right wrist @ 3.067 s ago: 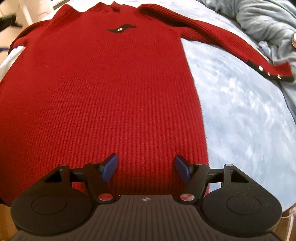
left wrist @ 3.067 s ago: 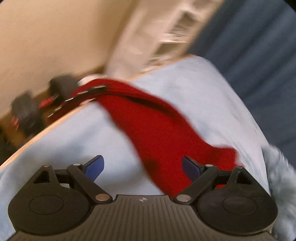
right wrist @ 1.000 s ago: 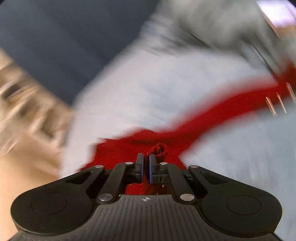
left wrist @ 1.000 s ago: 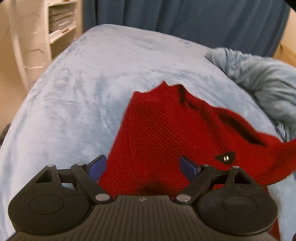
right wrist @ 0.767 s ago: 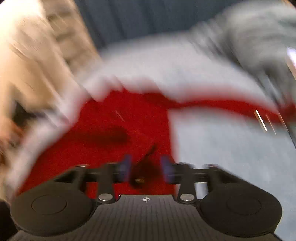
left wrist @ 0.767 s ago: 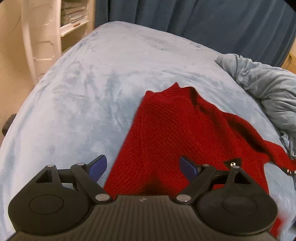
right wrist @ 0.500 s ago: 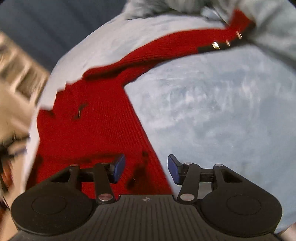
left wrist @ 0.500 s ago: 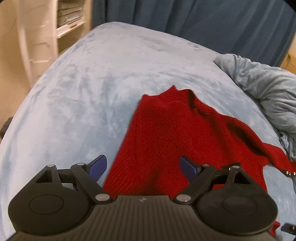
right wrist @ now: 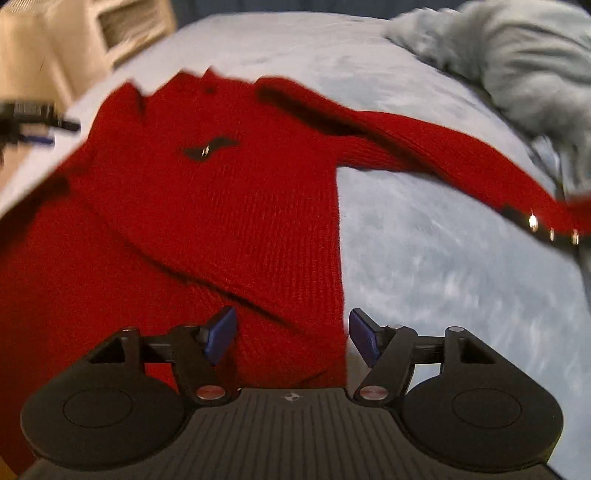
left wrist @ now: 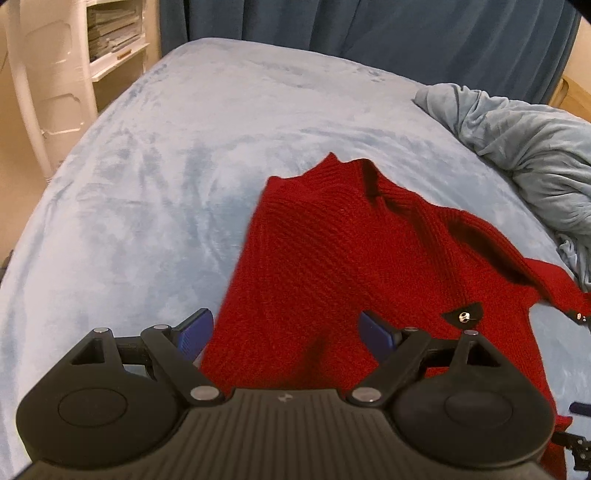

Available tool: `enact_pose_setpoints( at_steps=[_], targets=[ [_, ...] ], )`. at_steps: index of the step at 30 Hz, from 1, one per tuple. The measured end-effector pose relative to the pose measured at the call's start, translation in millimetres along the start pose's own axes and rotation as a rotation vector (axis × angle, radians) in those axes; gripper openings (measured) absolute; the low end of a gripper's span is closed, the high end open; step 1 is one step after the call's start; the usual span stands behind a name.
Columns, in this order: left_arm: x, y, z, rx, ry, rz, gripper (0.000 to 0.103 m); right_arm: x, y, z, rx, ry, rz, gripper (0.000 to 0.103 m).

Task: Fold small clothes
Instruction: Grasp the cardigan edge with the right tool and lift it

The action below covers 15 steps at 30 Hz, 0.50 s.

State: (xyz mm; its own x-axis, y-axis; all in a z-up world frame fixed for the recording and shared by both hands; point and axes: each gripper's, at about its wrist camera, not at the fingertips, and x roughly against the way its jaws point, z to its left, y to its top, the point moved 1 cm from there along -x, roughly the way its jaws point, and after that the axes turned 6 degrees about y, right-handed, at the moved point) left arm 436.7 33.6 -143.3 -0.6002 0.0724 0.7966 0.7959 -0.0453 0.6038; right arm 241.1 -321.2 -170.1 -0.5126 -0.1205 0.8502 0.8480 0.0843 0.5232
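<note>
A red knit sweater [left wrist: 351, 266] lies on the pale blue bed cover [left wrist: 166, 166], with a small black patch and a metal stud [left wrist: 463, 316] on its chest. My left gripper [left wrist: 286, 330] stands open just above the sweater's near part, nothing pressed between its blue pads. In the right wrist view the sweater [right wrist: 221, 206] spreads out with one sleeve [right wrist: 443, 158] stretched to the right, ending in a black cuff with studs [right wrist: 550, 227]. My right gripper [right wrist: 291, 334] is opening above the sweater's right hem edge; the cloth lies below its pads, not gripped.
A crumpled grey-blue blanket [left wrist: 524, 147] is heaped at the bed's far right. A white shelf unit [left wrist: 66, 70] with stacked papers stands off the bed's left side, and a dark blue curtain [left wrist: 369, 29] hangs behind. The left gripper [right wrist: 26, 122] shows blurred at the right wrist view's left edge.
My right gripper, shut on a pinch of the red sweater a second ago, has let it go, opened, swung down and rolled. The sweater has settled flatter. My left gripper stayed open.
</note>
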Motion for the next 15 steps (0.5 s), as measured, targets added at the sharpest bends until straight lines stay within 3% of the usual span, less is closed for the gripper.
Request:
enact_pose_setpoints(
  at_steps=[2,3,4,5,7,10,12,13,14,15],
  targets=[
    [2.3,1.7,6.1,0.017,0.016,0.0,0.089,-12.4,5.0,-5.0,0.045,-0.083,0.013,0.069],
    [3.8,2.7,8.9,0.032,0.018,0.0,0.089,-16.1,8.2,-6.5,0.057,-0.055,0.016,0.059],
    [6.0,3.8,12.4,0.051,0.014,0.003,0.089,-20.5,14.2,-8.1,0.076,0.009,0.022,0.038],
    [8.9,5.1,15.5,0.064,0.009,0.003,0.089,-21.7,24.8,-5.6,0.116,0.047,0.027,0.01],
    [15.9,7.2,20.1,0.072,0.014,-0.007,0.089,-8.5,52.0,3.1,0.229,-0.039,-0.09,0.009],
    [25.1,10.9,27.3,0.071,0.042,-0.035,0.089,47.4,99.0,17.2,0.338,-0.108,-0.417,0.009],
    [28.3,12.5,35.2,0.101,0.052,-0.046,0.089,83.9,99.3,34.2,0.494,-0.12,-0.624,0.01],
    [28.8,12.7,38.8,0.117,0.051,-0.047,0.089,93.7,87.8,40.8,0.58,-0.104,-0.664,0.01],
    [28.6,12.8,43.0,0.134,0.047,-0.047,0.089,96.7,72.0,43.8,0.64,-0.074,-0.65,0.011],
    [27.7,12.4,46.0,0.147,0.042,-0.047,0.089,91.4,52.2,43.7,0.666,-0.043,-0.575,0.016]
  ],
)
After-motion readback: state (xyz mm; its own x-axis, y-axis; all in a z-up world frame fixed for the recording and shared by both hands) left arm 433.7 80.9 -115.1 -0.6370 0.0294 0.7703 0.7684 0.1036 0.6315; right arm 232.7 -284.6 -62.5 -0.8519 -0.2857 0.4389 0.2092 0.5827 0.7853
